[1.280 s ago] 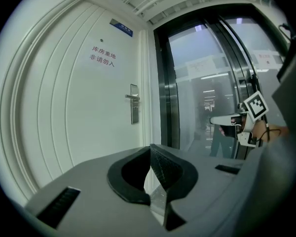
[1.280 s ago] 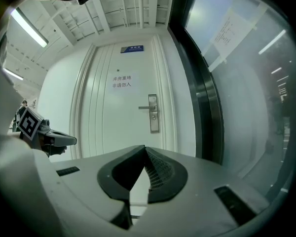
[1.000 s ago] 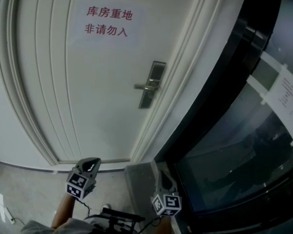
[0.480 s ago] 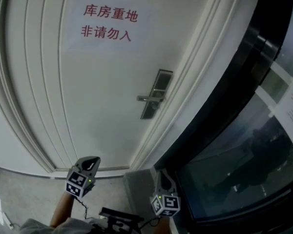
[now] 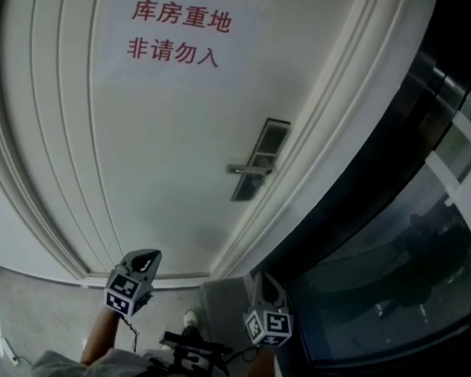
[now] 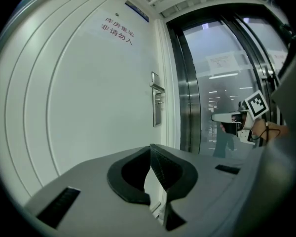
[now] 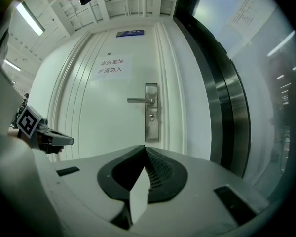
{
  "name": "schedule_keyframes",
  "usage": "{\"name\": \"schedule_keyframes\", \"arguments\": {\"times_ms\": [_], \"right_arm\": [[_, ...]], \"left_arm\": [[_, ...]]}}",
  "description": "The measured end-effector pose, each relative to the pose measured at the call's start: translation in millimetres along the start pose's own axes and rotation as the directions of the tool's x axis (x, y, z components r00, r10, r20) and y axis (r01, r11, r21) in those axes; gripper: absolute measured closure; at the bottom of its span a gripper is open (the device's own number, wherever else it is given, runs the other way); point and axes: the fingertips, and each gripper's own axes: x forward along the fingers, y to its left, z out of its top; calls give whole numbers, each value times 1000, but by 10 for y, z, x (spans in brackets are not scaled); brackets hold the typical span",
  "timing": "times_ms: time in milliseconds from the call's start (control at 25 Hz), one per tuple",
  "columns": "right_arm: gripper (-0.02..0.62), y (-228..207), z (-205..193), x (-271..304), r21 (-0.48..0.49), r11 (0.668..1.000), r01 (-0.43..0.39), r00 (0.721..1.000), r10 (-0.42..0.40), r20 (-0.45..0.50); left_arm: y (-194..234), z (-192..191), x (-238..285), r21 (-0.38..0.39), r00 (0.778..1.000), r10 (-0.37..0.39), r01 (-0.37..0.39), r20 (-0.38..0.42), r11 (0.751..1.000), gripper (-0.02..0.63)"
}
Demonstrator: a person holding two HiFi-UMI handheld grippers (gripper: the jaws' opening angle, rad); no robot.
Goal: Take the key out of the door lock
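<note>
The left hand-held gripper (image 5: 145,258) hangs low before the white door (image 5: 165,148), jaws together, empty. The door lock (image 7: 151,113) sits under the lever handle (image 7: 138,100), well apart from both grippers; a key is too small to tell. The right hand-held gripper (image 5: 264,281) is closed on nothing.

The door lock (image 7: 151,113) is a tall, thin plate of shiny grey metal. It sits flat and upright on the right side of the white door (image 7: 103,117), close to the door's edge. A straight metal handle (image 7: 138,100) sticks out near the top of the plate. It lies level and points left. Just under the handle is a small round keyhole (image 7: 151,117). The key is too small to make out.
</note>
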Motion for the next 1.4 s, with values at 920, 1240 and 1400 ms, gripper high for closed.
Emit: {"name": "schedule_keyframes", "arguments": {"times_ms": [920,1240,1400], "right_arm": [[583,-325,434,1608,-51,989,-140,989,142,47],[583,-333,722,1825,-212,968,-137,984,157,84],[583,-303,780,1906,-321,939,-121,986,152,72]], "left_arm": [[545,304,1128,-10,997,76,-76,-8,997,601],[592,362,1249,-20,998,68,-67,11,998,601],[628,340,1284,-21,997,75,-75,7,997,601]]}}
